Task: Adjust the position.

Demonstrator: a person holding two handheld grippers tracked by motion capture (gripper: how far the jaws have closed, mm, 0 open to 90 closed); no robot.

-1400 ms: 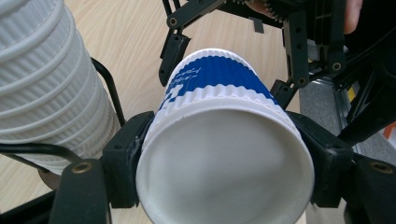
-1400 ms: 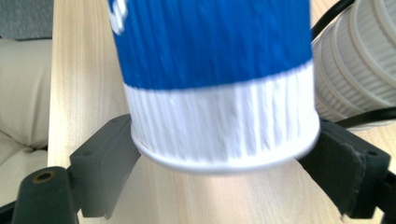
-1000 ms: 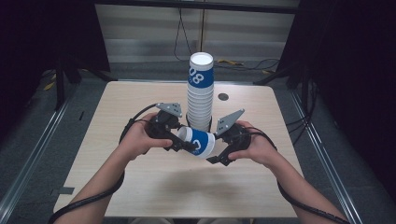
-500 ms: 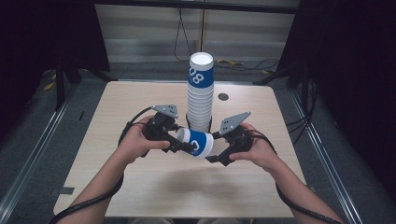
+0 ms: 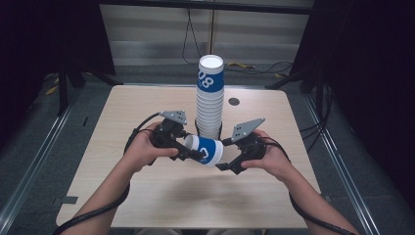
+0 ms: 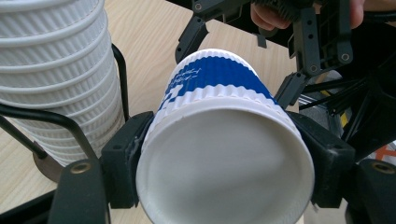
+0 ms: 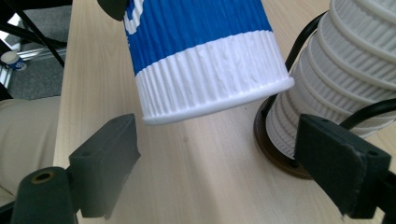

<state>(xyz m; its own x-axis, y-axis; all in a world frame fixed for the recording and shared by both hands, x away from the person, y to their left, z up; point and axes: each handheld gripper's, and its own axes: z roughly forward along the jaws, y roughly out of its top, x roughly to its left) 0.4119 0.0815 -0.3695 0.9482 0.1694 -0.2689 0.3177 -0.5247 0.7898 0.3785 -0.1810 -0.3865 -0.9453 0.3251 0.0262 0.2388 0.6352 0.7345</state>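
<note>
I hold the cup (image 5: 205, 150) on its side above the table (image 5: 147, 191), just in front of the stack (image 5: 210, 98) of cups. My left gripper (image 5: 190, 152) is clamped on it: in the left gripper view both pads press the ribbed wall near the cup's (image 6: 224, 158) white end, which faces the camera there, and the blue band runs away from me toward the other hand. My right gripper (image 5: 224, 164) sits just beside the cup's far end with its jaws spread wide. In the right gripper view the cup (image 7: 201, 60) hangs above and ahead of the two pads, touching neither, its white rim tilted down toward the table (image 7: 196, 186). The stack (image 7: 345, 70) stands to the right there, in a black wire holder (image 7: 299, 51) on a dark round base. Whether the rim grazes the stack I can't quite tell from the high view. Both my hands are close together at the table's middle.
</note>
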